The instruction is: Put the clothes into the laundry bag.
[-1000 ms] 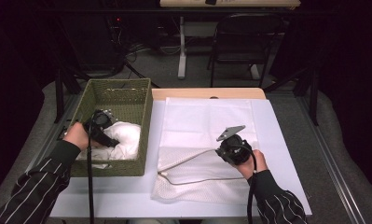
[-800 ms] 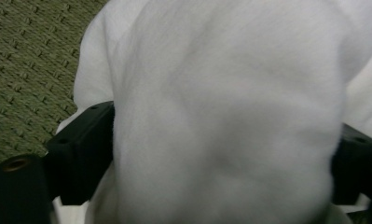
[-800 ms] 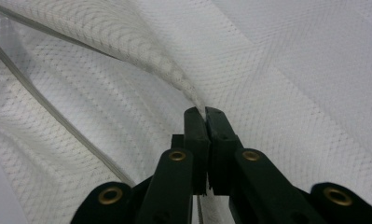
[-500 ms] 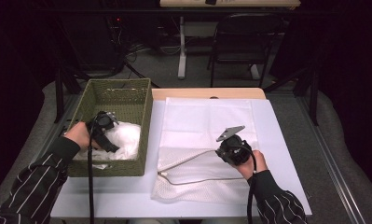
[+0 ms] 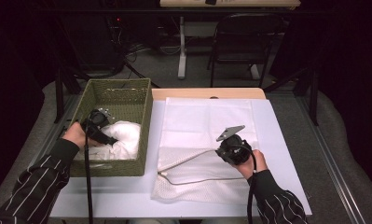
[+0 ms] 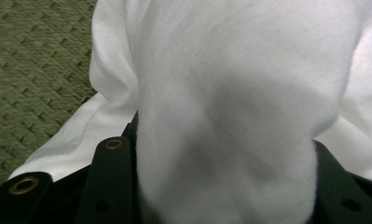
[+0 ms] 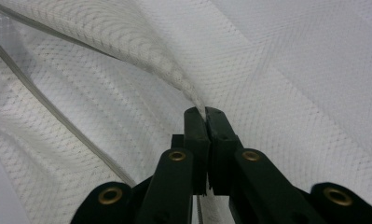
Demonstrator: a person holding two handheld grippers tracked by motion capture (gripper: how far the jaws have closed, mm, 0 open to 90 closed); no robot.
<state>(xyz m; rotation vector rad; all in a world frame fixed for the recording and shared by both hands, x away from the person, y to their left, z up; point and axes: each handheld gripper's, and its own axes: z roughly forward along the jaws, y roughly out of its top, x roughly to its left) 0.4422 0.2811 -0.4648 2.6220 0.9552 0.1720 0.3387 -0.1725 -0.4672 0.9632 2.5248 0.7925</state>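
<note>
Far left of the bench [image 5: 127,196]: an olive woven basket [image 5: 118,95] with a crumpled white cloth [image 5: 123,140] lying at its near end. The left claw [image 5: 110,138] reaches into the basket. Its jaws have just been closing, and a thick fold of the cloth sits between them, bulging out over the black jaws. Whether the pads actually press it I cannot tell.

The left gripper view gives what the high view cannot — the cloth [image 6: 230,116] is soft, matte and fleecy, with the basket's weave [image 6: 34,70] beside it.

Moving right: a white mesh laundry bag [image 5: 207,135] lies flat on the bench, its near half rumpled, a pale cord-like edge looping across it. The right claw [image 5: 219,150] is fully closed on a pinched ridge of the mesh, lifted slightly off the bench.

The right gripper view shows the fine netting [image 7: 291,70] and the raised fold [image 7: 141,51] running into the claw's [image 7: 205,112] tips — detail lost from above.
</note>
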